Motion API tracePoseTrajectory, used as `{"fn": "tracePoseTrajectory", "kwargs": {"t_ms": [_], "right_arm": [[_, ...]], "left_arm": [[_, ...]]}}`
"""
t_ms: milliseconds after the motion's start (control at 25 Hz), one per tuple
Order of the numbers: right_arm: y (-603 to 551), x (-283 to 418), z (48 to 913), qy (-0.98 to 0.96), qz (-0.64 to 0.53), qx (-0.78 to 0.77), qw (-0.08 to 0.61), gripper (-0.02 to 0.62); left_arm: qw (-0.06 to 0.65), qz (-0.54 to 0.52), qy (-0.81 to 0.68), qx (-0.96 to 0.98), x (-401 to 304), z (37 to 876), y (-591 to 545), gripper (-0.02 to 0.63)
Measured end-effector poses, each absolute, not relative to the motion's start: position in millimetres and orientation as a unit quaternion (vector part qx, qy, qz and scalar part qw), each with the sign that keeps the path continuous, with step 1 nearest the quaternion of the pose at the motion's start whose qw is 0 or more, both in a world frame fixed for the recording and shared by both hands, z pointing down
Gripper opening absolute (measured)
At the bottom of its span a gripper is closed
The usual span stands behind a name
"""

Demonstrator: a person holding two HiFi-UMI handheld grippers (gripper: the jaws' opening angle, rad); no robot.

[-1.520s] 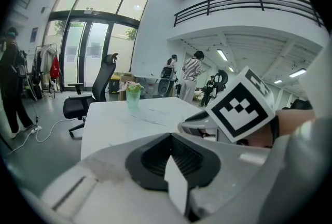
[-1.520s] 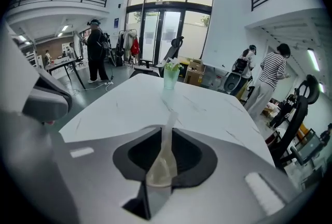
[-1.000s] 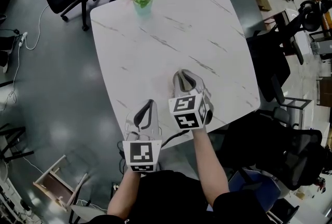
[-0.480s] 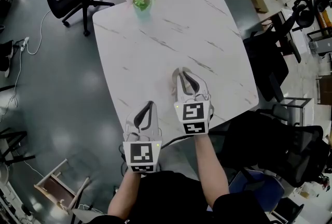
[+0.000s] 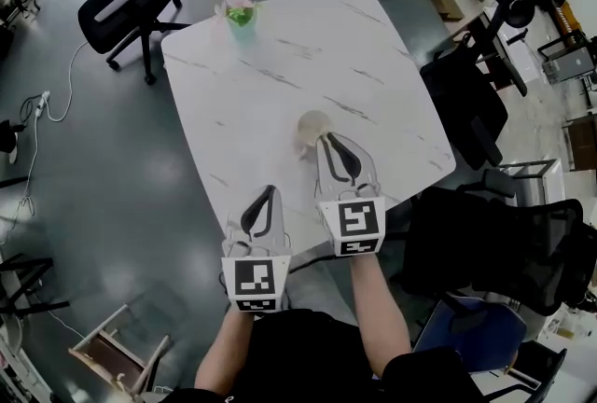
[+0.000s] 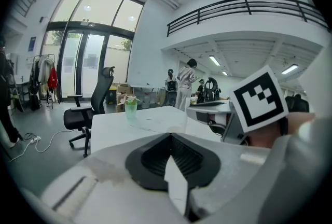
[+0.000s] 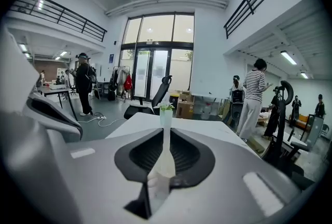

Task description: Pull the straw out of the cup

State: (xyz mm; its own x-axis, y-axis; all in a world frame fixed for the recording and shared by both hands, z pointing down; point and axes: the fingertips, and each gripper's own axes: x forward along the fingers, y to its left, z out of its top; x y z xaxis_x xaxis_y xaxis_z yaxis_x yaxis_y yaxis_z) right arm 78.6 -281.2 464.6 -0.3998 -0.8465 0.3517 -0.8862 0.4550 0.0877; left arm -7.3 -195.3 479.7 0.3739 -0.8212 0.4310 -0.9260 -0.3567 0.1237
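Note:
A pale cup stands open side up on the white marble table, and I see no straw in or near it. My right gripper has its tips just short of the cup's near side, jaws together. In the right gripper view only a thin pale slit shows between the jaws, and the cup is hidden below them. My left gripper sits nearer the table's front edge, to the left of the right one, also shut with nothing in it. The left gripper view shows the right gripper's marker cube.
A green vase with a pink flower stands at the table's far edge, also seen as the vase. Black office chairs stand at the far left and right. People stand beyond the table.
The right gripper has drawn back toward me and levelled out, uncovering the cup that it hid before. The left gripper has stayed put. The head camera has shifted slightly.

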Motion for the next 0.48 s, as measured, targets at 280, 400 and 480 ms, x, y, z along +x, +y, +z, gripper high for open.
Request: {"fn": "tracePoseTrajectory", "kwargs": {"t_ms": [280, 400, 480], "right_arm": [[-238, 85, 427, -0.830, 0.047, 0.542, 0.121, 0.041], [-216, 86, 413, -0.829, 0.042, 0.548, 0.104, 0.041], [-202, 87, 404, -0.828, 0.040, 0.551, 0.094, 0.041]], "left_arm": [[0.156, 0.141, -0.526, 0.824, -8, 463, -162, 0.002], [0.148, 0.136, -0.524, 0.827, -11, 454, -146, 0.002], [0.142, 0.132, -0.524, 0.830, -13, 448, -136, 0.002]]}}
